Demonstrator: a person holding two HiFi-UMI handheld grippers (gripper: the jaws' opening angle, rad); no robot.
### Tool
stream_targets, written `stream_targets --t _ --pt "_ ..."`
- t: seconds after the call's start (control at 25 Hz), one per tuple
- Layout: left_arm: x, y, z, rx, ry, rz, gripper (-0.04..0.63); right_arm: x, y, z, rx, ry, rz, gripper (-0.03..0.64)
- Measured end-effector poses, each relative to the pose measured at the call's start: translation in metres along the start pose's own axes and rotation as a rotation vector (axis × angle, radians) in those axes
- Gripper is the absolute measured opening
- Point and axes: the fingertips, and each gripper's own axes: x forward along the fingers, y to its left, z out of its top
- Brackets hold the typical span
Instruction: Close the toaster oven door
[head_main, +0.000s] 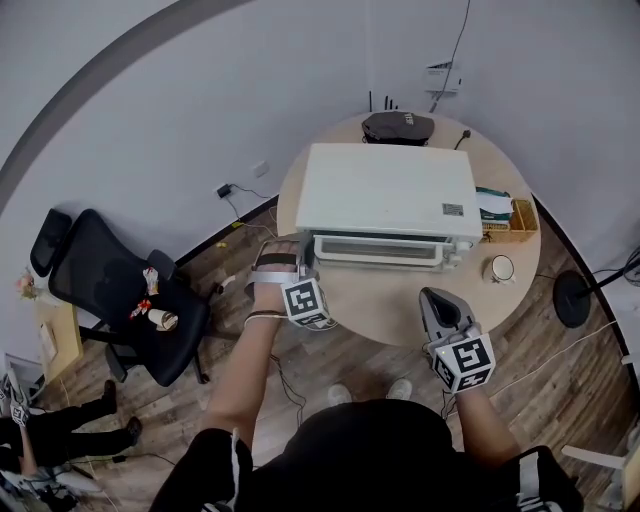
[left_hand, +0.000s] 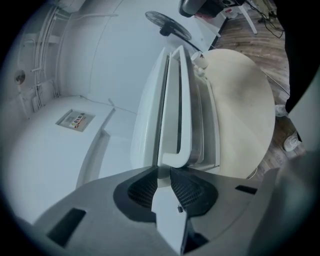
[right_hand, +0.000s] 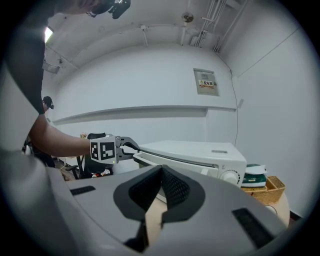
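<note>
Toaster oven (head_main: 390, 190) on round table (head_main: 400, 315), door (head_main: 378, 248) upright against its front, thin seam showing. Handle (head_main: 378, 264) runs left-right across door. Its left end lies straight ahead of left tool (head_main: 296, 252): jaws apart, tips at handle end, no clamp seen. Right tool (head_main: 433, 298), jaws together, empty, well apart at table's near edge. Left tool nearer; likely a last push straight ahead.

Round counter (head_main: 400, 315) carrying a white toaster oven (head_main: 390, 190) at centre, a dark object (head_main: 398, 126) at the far edge, and a basket (head_main: 512, 224) and cup (head_main: 499, 268) at right.
</note>
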Motion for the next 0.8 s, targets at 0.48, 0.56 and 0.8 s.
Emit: stream_targets --t 0.48,0.56,0.8 --pt "-0.027 0.01 0.003 -0.158 -0.01 0.147 0.087 -0.028 -0.023 -0.012 0.015 0.014 -0.068 -0.003" --pt "-0.039 0.015 0.004 -0.242 -0.024 0.165 0.086 -0.028 -0.026 -0.01 0.008 0.01 -0.074 -0.003" --pt "-0.07 0.015 0.013 -0.475 -0.105 0.174 0.034 -0.036 -0.055 0.0 0.011 -0.019 -0.14 -0.003"
